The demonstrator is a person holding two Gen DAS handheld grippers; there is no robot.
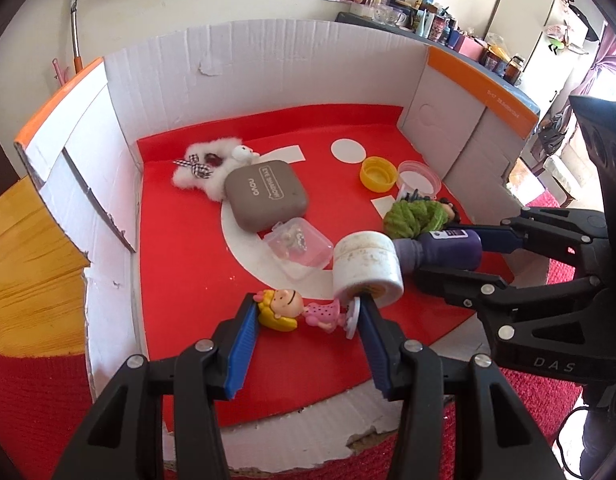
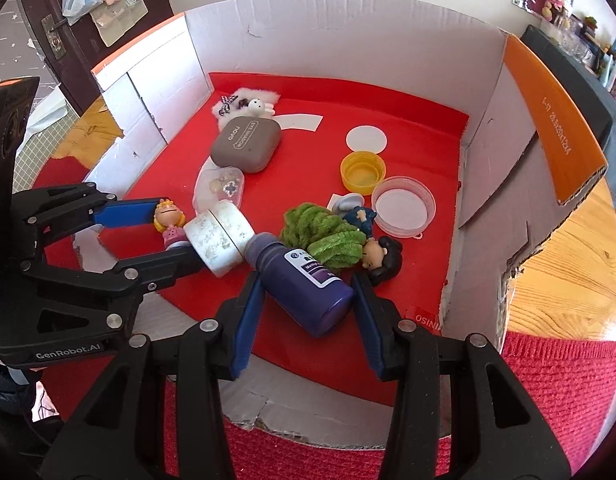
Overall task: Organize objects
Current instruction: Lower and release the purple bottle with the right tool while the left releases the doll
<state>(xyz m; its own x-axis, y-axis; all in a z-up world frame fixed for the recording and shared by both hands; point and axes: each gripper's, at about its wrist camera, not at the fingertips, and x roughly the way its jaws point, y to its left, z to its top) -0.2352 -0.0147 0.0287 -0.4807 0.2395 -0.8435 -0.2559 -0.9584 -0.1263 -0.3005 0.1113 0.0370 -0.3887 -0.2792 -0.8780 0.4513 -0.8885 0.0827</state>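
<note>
- Your left gripper (image 1: pixel 305 312) is clamped on a small blonde doll figurine (image 1: pixel 297 310): the left pad presses against its yellow hair and the right pad (image 1: pixel 372 332) against its round white base, so the doll lies sideways between the fingers, over the red floor of the box.
- Your right gripper (image 2: pixel 308 288) is partly closed around a dark purple bottle (image 2: pixel 308 292) that lies across the gap, neck pointing up-left. In the left wrist view its fingers sit close on both sides of the bottle's body, so it reads as a grasp.
- A white jar (image 2: pixel 219 236) lies on its side between the two held things; it touches the bottle's neck and sits just beside the doll's feet.
- Just beyond your right fingertips lie a green yarn bundle (image 2: pixel 324 236) and a dark-haired doll (image 2: pixel 382 258), close against the bottle.
- Farther into the cardboard box (image 1: pixel 267 64) lie a grey eyeshadow case (image 1: pixel 265 196), a clear plastic case (image 1: pixel 297 246), a white fluffy toy (image 1: pixel 211 164), a yellow cap (image 1: pixel 378 174) and a clear round lid (image 2: pixel 404 206).
</note>
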